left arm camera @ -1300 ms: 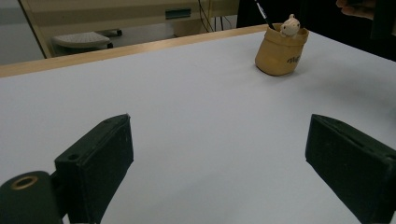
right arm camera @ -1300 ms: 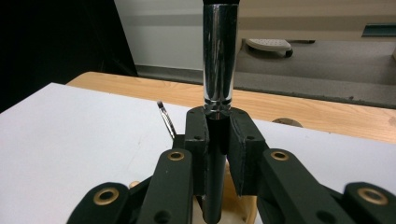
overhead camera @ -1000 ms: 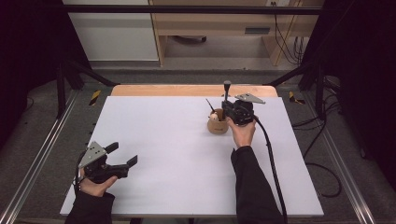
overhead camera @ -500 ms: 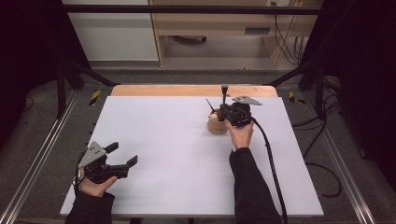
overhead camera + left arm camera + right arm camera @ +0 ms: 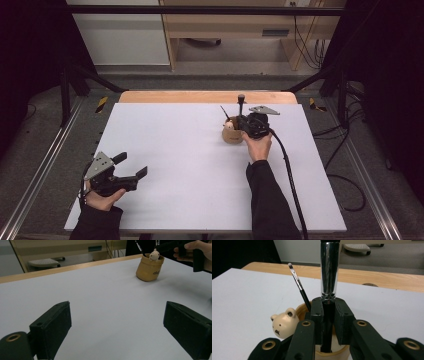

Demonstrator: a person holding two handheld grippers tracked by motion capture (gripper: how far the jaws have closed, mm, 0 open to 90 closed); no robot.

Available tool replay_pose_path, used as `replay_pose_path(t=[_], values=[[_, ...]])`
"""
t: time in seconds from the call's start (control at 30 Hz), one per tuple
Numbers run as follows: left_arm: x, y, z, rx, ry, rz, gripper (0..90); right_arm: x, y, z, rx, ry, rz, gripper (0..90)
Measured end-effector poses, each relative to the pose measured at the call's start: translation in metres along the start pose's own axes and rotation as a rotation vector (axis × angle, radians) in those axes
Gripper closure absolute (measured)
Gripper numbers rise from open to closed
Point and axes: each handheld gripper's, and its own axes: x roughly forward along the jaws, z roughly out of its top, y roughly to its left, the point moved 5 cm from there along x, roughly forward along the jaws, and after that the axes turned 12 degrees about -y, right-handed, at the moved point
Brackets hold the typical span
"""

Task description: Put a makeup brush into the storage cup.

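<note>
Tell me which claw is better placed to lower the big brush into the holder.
Right. The right claw is shut on the big brush, upright over the holder. The left claw is open, far off at the table's near left.

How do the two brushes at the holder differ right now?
The thick brush has a wide chrome ferrule; the thin brush is slender with a small pale tip. The thick brush stands upright, clamped by the right gripper; the thin brush leans free, untouched. Both have black handles going down into the tan holder.
</note>
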Motion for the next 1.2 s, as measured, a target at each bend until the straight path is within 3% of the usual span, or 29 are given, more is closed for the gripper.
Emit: replay_pose_path(t=[0.2, 0.37, 0.67, 1.0, 1.2], values=[[0.000, 0.000, 0.000, -0.003, -0.003, 0.000, 7.4, -0.003, 0.001, -0.003, -0.019, 0.027, 0.001, 78.5], [0.000, 0.000, 0.000, -0.004, -0.005, -0.001, 7.4, -0.009, 0.003, 0.000, -0.037, 0.033, 0.004, 72.5], [-0.001, 0.000, 0.001, 0.001, -0.004, -0.002, 7.4, -0.033, 0.008, 0.012, -0.048, -0.016, 0.030, 63.5], [-0.001, 0.000, 0.001, -0.002, -0.004, -0.004, 7.4, -0.054, 0.020, 0.017, -0.068, -0.015, 0.112, 48.0], [0.000, -0.001, 0.001, 0.000, -0.002, -0.005, 7.3, -0.069, 0.026, 0.021, -0.052, -0.060, 0.153, 39.9]])
